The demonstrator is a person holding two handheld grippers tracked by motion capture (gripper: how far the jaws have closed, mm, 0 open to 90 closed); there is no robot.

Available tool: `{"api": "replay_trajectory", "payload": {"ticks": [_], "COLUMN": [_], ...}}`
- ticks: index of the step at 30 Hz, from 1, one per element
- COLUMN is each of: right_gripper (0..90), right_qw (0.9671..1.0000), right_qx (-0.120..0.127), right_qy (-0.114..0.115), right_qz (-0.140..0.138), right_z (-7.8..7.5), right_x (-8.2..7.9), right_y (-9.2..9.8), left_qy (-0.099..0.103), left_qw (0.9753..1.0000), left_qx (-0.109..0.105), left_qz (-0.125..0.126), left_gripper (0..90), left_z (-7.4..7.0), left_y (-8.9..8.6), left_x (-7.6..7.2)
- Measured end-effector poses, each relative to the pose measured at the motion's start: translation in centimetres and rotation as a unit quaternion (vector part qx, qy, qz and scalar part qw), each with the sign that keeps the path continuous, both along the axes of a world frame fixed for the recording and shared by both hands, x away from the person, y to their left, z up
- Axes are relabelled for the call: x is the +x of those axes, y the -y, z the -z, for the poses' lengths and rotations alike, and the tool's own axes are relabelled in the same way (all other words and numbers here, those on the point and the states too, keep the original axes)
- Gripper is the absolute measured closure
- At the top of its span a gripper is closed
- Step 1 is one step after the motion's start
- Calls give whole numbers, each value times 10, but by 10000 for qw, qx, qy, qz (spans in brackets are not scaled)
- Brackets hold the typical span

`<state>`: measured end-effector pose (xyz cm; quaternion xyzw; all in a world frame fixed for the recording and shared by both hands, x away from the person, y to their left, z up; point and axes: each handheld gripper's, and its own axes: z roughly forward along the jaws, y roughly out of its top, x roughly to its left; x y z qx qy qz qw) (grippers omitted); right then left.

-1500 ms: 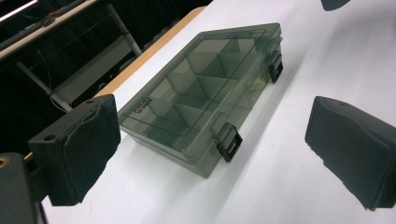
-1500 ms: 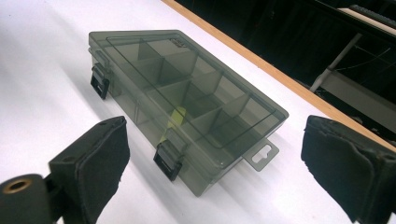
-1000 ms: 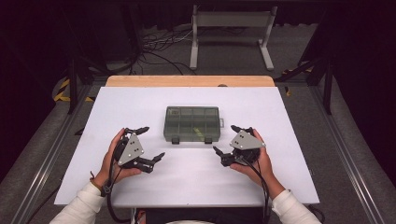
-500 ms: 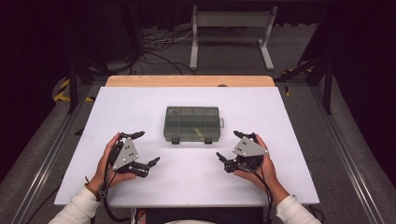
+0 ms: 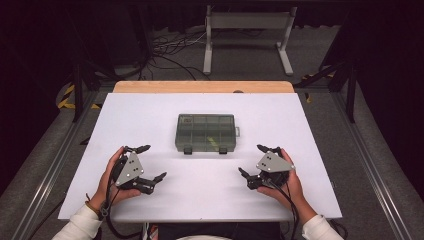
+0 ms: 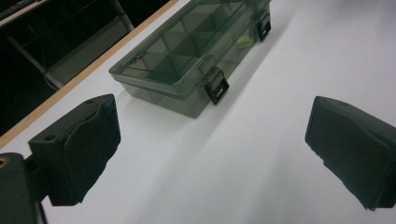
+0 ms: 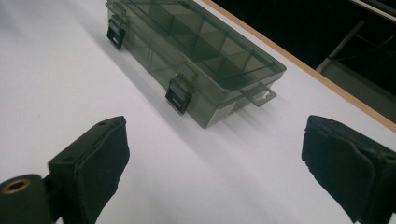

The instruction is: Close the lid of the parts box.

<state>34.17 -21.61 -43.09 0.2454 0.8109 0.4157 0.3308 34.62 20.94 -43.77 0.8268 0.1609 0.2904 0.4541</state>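
Note:
A smoky clear plastic organiser box (image 5: 205,132) with several compartments lies shut in the middle of the white table (image 5: 150,115), two black latches on its near side. It also appears ahead in the left gripper view as the box (image 6: 187,60) and in the right gripper view as the box (image 7: 196,56). My left gripper (image 5: 150,162) rests near the front left, open and holding nothing, well short of the box. My right gripper (image 5: 254,161) sits near the front right, open too, jaws wide apart. Wide empty gaps show at the left gripper (image 6: 210,158) and the right gripper (image 7: 215,163).
A wooden strip (image 5: 202,86) runs along the table's far edge. Beyond it stands a grey metal frame (image 5: 247,35) with cables on the dark floor. Metal rails flank the table on both sides.
Both hands have drawn back toward the table's front edge, away from the box. The jaws stay open and the box has not moved.

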Motion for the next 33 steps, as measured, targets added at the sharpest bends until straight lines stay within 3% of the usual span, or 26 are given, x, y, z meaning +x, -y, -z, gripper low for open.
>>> {"api": "replay_trajectory", "payload": {"ticks": [7, 24, 33], "right_gripper": [83, 68, 64], "right_qw": [10000, 9993, 9984], "right_qx": [-16, -24, 74], "right_qy": [-16, -233, -359], "right_qz": [88, 277, 428], "right_z": [4, 18, 27], "right_x": [-4, -19, -30], "right_y": [12, 46, 60], "left_qy": [-32, -344, -513], "left_qw": [10000, 9989, 9977], "left_qx": [55, 54, -150], "left_qz": [-59, -307, -409], "left_gripper": [43, 43, 45], "left_z": [5, 20, 24], "left_y": [-5, -25, -36], "left_x": [-3, -11, -20]}}
